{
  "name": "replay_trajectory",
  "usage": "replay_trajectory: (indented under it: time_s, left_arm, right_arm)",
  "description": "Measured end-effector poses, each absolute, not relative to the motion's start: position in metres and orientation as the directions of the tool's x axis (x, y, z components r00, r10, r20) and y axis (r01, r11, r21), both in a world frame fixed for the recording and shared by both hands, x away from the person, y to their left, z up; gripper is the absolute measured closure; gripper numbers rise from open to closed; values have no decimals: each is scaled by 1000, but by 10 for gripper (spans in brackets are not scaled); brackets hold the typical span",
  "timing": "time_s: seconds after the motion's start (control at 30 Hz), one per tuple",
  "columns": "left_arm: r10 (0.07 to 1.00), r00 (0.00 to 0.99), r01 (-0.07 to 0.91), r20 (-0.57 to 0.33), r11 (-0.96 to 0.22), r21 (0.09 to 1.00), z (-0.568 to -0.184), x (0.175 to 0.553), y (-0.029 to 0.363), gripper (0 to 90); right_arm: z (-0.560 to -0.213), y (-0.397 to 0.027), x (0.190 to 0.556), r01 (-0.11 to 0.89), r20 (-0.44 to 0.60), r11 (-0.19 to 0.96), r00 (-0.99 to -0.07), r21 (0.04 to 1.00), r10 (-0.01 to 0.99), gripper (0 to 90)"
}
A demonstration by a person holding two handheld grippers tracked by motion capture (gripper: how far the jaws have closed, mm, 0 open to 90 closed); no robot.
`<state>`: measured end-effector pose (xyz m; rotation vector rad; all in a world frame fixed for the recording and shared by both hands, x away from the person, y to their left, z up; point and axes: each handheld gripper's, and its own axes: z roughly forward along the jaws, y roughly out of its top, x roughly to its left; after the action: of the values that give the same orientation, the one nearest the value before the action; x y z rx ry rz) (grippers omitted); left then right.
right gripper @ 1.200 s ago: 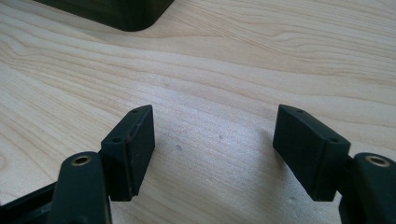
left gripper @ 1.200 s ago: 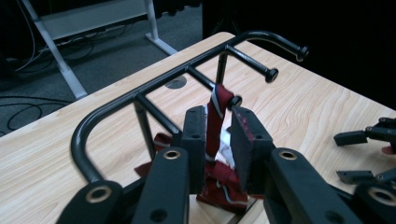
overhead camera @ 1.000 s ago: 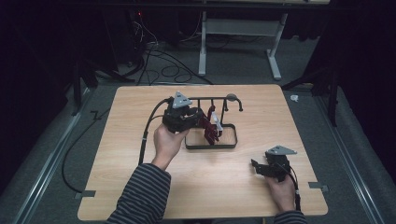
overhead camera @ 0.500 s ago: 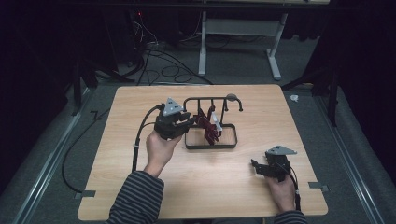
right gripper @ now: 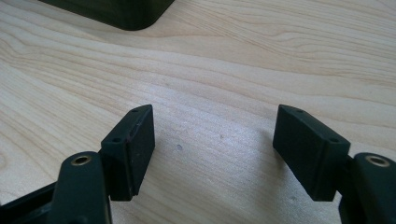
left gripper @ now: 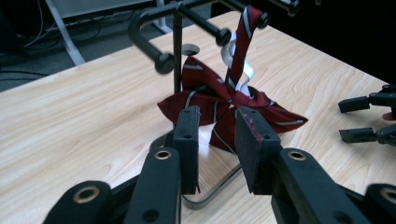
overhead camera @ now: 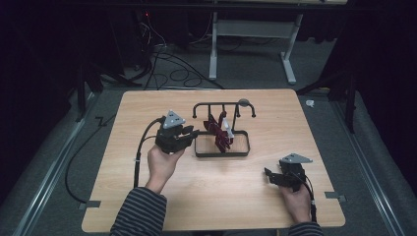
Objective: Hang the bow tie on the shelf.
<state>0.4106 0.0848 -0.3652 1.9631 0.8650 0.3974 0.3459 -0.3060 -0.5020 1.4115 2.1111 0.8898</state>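
Right now your left gripper (overhead camera: 191, 133) sits just left of the black metal rack (overhead camera: 222, 147), jaws a little apart and clamped on nothing; in the left gripper view (left gripper: 216, 135) its two flat black pads frame the dark red striped fabric bow (left gripper: 224, 105) without touching it. That bow is soft woven cloth, maroon with thin pale stripes, gathered at a centre knot so two pointed lobes spread outward. One striped strap (left gripper: 243, 35) climbs from the knot and loops over a rack peg, and a white ribbon or label (left gripper: 236, 58) curls behind it. From the high view the bow (overhead camera: 219, 132) hangs inside the rack's footprint, over the rounded-rectangle wire base.

The rack is thin black rod: one upright post (left gripper: 177, 51) and a crossbar carrying short pegs with rounded knob ends. You can count three knobs clearly in the left gripper view; a fourth sits at the top edge.

Your right gripper (overhead camera: 271, 176) rests near the right front of the pale wood-grain table (overhead camera: 147, 196), well apart from the rack. Its jaws are spread wide, released, with bare tabletop between them in the right gripper view (right gripper: 212, 140). Each pad is a rectangular block with a matte, slightly rubbery face.

Count: two grippers, one rack, one bow, one table. Both of your sleeves (overhead camera: 140, 214) are dark with fine stripes.
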Motion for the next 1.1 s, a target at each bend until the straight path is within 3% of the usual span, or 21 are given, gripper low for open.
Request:
replay_trajectory:
  time_s: [1.1]
  left_arm:
    - [722,678,461,-138,-272,845,-386,401,106,678]
  right_arm:
    - [-502,-306,345,638,-8,267,-377,722,926,308]
